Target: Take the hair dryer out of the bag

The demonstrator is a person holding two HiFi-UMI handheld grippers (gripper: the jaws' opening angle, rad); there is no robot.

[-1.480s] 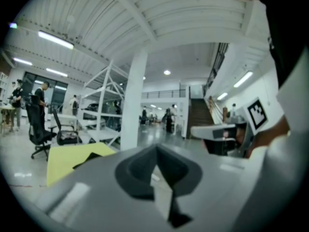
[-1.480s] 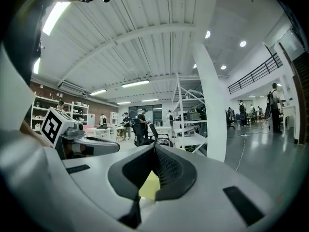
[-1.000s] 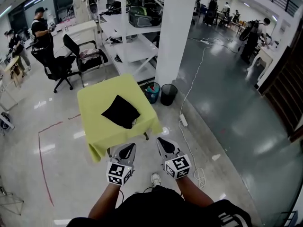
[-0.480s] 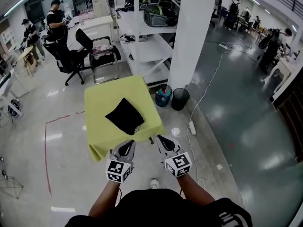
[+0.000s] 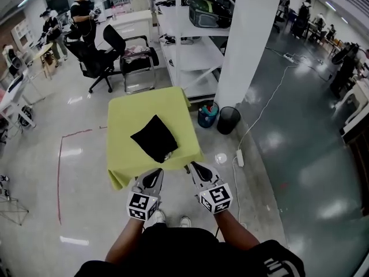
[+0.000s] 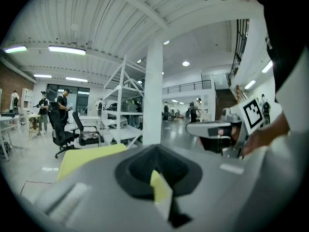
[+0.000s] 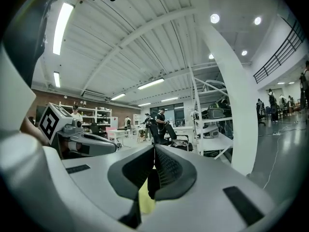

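Approach under way. Compared with a second ago, the bench (image 5: 130, 117) under its yellow-green cloth sits larger and lower in the head view. Its near edge now lies just ahead of both grippers, where before there was a strip of floor between.

Left gripper (image 5: 154, 176) and right gripper (image 5: 194, 167): fingers together on each, nothing between them, both side by side and aimed at the bench.

Black bag (image 5: 154, 137) lies flat near the middle of the cloth, untouched. Hair dryer not visible, presumably inside. A pale bit (image 5: 168, 154) shows at the bag's near corner; cannot tell what it is.

Judgement: reach is nearly made, and the fingers must part before any grasp.

Writing: none legible. Marker cubes (image 5: 215, 198) carry black-and-white code squares only. No brand visible on the bag.
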